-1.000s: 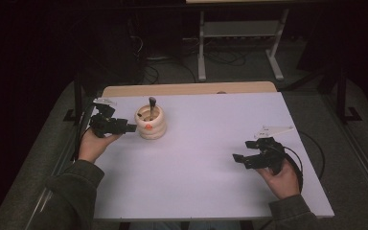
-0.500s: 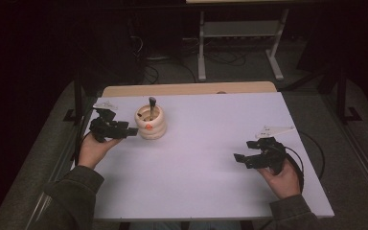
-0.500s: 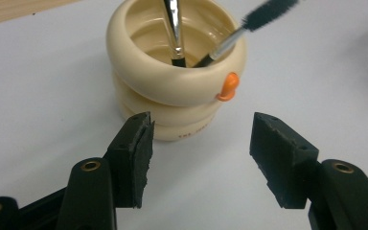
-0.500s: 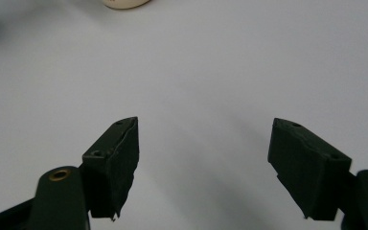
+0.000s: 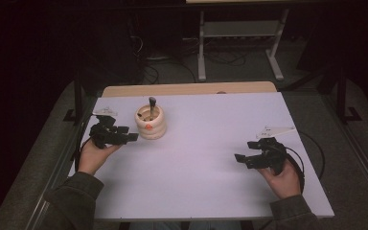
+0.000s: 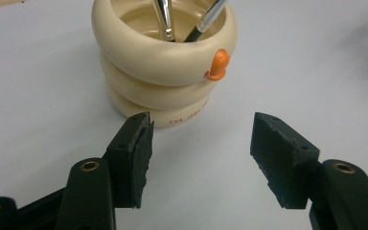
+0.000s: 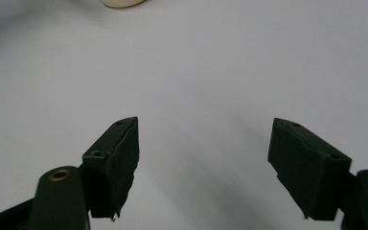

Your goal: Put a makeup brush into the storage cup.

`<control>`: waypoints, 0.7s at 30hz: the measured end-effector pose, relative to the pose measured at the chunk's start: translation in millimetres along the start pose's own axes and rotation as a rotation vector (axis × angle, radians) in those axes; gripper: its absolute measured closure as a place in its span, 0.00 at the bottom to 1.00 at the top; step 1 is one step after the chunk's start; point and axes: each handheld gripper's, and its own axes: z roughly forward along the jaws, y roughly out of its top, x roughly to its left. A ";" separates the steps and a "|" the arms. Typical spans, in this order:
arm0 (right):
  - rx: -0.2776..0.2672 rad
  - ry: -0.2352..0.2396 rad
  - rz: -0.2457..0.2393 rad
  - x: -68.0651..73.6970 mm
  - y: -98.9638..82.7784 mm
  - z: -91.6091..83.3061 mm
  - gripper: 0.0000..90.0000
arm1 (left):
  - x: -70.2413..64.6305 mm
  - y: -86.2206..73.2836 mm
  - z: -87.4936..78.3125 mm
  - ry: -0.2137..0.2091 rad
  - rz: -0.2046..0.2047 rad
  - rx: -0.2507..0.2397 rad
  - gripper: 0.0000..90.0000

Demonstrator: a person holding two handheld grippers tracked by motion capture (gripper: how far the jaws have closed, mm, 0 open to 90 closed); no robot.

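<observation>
- One cream holder [image 6: 165,60], shaped like three stacked rings with a small orange knob [image 6: 217,65] on its top ring, stands upright on the white table [image 5: 206,158] just ahead of the left gripper [image 6: 199,139], slightly toward that gripper's left jaw and not touching either one.
- Two slim tools stand inside it: a metal-ferruled brush [image 6: 206,21] with a dark handle leans toward the knob side, and a shiny metal shaft [image 6: 164,17] sits beside it.
- Judging by its look, the holder is stiff, smooth and probably glazed or plastic, so slippery on the bulges; the grooves between rings would seat a pad better than a ring's crest.
- It seems light enough to tip or slide if nudged low on one side, and the loose tools would rattle or fall out.
- The brush handle is thin and rigid; a hold just above the rim looks safest for lifting it straight up.
- The left gripper's jaws stand apart with nothing between them; they look narrower than the holder's body.
- The right gripper [image 7: 203,143] rests well off to the side, far from the holder, its jaws also apart over bare table.
</observation>
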 end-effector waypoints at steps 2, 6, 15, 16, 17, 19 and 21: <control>0.000 0.000 0.001 -0.2 -0.2 -0.2 0.28 | -0.6 -1.3 -0.4 -0.001 0.007 0.002 0.43; -0.002 0.002 0.006 0.3 -0.3 -0.2 0.28 | -4.9 -3.0 -0.8 -0.008 0.012 -0.007 0.43; 0.005 -0.002 -0.005 1.1 -0.5 0.1 0.28 | -13.4 -6.9 -2.5 -0.018 0.022 -0.023 0.42; 0.006 -0.001 -0.007 1.3 -0.5 0.2 0.28 | -13.9 -7.3 -3.0 -0.019 0.027 -0.023 0.42; 0.004 -0.002 -0.005 1.8 -0.5 0.6 0.28 | -15.0 -7.9 -3.1 -0.019 0.025 -0.026 0.42; 0.008 -0.002 -0.006 2.2 -0.5 1.2 0.28 | -16.6 -9.4 -3.3 -0.020 0.026 -0.028 0.42; 0.008 -0.002 -0.007 2.1 -0.6 2.1 0.28 | -17.2 -9.9 -3.2 -0.018 0.037 -0.022 0.42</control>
